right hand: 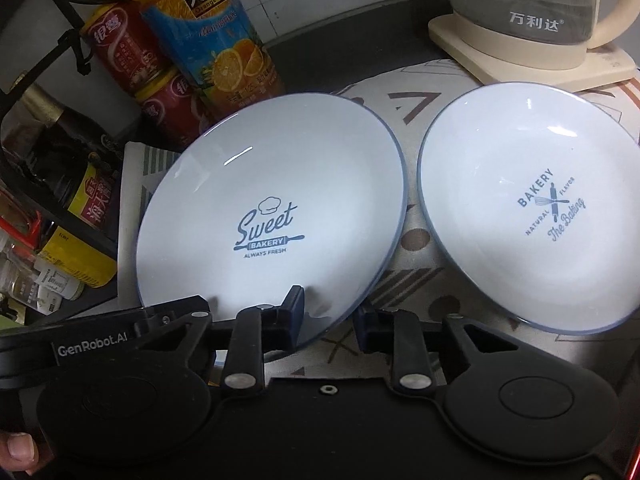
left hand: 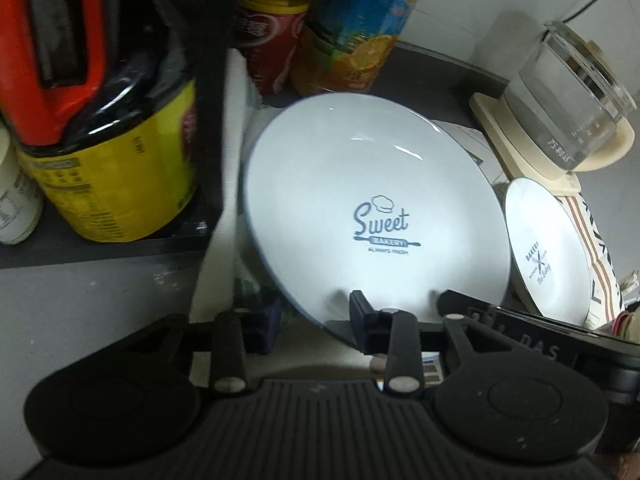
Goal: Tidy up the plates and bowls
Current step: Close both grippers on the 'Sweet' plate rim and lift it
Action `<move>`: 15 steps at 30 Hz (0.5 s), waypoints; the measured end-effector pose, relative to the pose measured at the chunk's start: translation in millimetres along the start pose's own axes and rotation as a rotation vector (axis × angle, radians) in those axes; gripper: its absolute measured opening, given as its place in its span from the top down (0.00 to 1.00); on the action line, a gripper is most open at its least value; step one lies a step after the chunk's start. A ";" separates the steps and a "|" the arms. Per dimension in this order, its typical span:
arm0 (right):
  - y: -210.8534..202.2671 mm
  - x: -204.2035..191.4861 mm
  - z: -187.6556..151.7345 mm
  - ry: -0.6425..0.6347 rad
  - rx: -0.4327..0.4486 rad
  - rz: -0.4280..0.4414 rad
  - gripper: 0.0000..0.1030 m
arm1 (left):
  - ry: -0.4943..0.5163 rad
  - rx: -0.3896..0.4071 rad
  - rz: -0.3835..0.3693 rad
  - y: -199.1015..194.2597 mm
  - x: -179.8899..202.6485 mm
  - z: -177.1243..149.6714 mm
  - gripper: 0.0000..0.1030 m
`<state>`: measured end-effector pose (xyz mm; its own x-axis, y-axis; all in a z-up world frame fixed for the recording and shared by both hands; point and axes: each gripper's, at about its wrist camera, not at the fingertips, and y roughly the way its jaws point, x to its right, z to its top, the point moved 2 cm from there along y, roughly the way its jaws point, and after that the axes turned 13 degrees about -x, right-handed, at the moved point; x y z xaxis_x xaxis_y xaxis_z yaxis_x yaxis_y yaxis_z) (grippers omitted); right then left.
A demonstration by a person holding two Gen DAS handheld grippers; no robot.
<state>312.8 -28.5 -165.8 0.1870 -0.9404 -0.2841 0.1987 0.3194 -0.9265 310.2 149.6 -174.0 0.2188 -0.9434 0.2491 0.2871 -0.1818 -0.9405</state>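
Observation:
A white plate printed "Sweet Bakery" (left hand: 360,184) (right hand: 272,184) lies on a patterned mat (right hand: 404,112). My left gripper (left hand: 314,326) straddles its near rim. One finger (left hand: 360,312) is over the plate's face and the other is outside the rim, with a gap still showing. My right gripper (right hand: 330,320) straddles the same rim further right, its pads also apart from the plate. Each gripper's body shows at the edge of the other's view. A second white plate printed "Bakery" (right hand: 532,200) (left hand: 544,248) lies to the right, untouched.
A glass kettle (right hand: 532,0) on a cream base stands at the back right. An orange juice bottle (right hand: 216,40) and red cans (right hand: 120,52) stand behind the plate. A black rack post (left hand: 208,100) and a yellow-labelled bottle (left hand: 112,168) crowd the left.

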 end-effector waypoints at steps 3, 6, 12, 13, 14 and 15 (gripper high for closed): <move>-2.5 0.7 -0.3 -0.003 0.004 0.006 0.78 | 0.014 0.004 0.011 1.9 1.6 2.9 0.72; -10.7 -0.4 -1.9 -0.027 0.030 0.009 0.79 | 0.022 0.013 0.001 -0.7 0.8 2.2 0.73; -25.7 -3.7 1.0 -0.030 0.068 0.016 0.80 | 0.013 0.043 -0.018 -19.4 -1.6 -2.4 0.74; -28.1 -3.5 0.5 -0.031 0.074 0.018 0.80 | 0.005 0.042 -0.022 -21.3 -1.3 -3.2 0.74; -30.0 -3.3 -0.2 -0.031 0.079 0.019 0.80 | -0.002 0.039 -0.025 -23.1 -1.2 -4.2 0.74; -32.2 -3.1 -1.2 -0.033 0.083 0.021 0.80 | -0.010 0.035 -0.030 -25.0 -1.4 -5.3 0.74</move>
<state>304.7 -36.0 -135.4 0.2232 -0.9296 -0.2932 0.2736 0.3485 -0.8965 297.7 154.0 -152.1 0.2187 -0.9349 0.2796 0.3263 -0.2000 -0.9239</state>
